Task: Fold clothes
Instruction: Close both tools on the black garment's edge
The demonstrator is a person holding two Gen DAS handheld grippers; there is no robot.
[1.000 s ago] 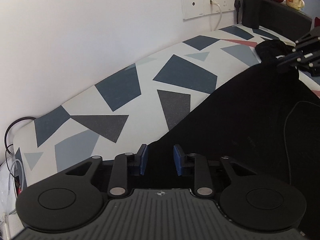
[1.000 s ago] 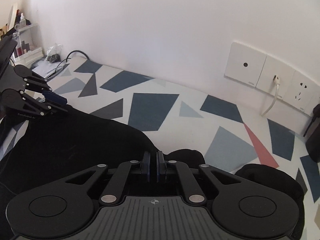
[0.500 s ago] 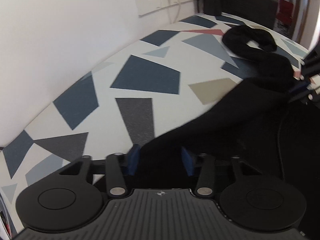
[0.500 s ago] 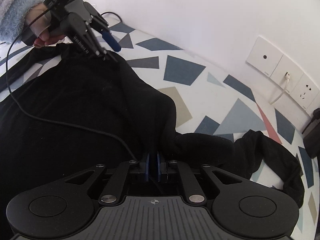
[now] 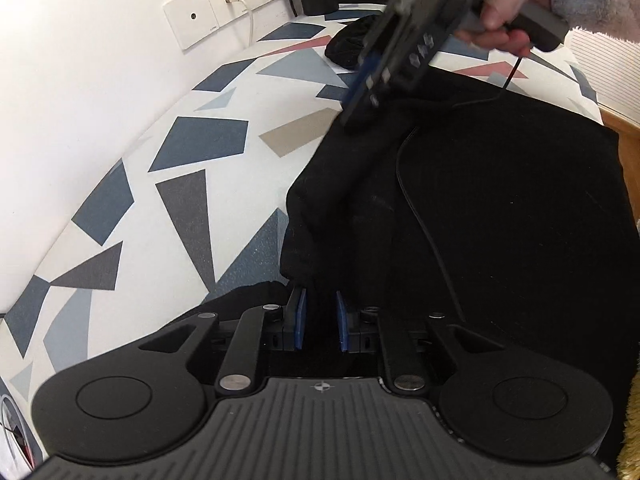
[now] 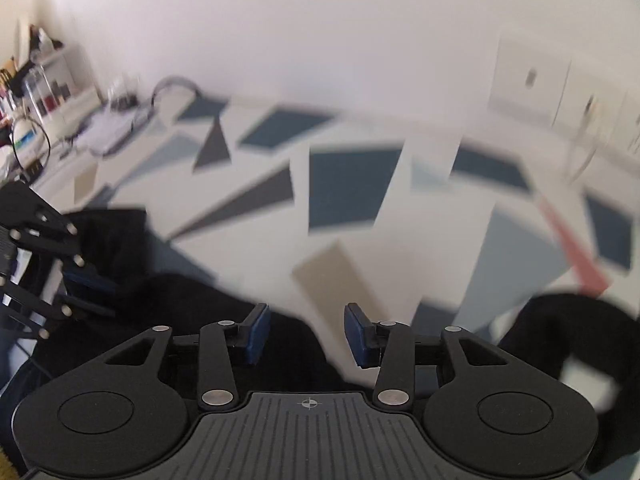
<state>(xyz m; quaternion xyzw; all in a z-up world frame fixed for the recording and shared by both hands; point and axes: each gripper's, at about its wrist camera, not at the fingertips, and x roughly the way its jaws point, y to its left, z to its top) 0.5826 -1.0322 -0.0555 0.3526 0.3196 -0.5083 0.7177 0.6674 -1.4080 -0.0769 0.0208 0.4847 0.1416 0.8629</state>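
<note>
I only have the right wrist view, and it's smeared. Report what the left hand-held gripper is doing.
Observer: The left hand-held gripper has its jaws closing on a fold of the black garment, near its edge.
Operator: Now place my right hand-held gripper for me.
Observer: The right hand-held gripper hangs over the garment's far part, jaws opening, not gripping cloth.
Operator: Check for snags.
Observer: A thin black cable trails from its handle across the garment.
</note>
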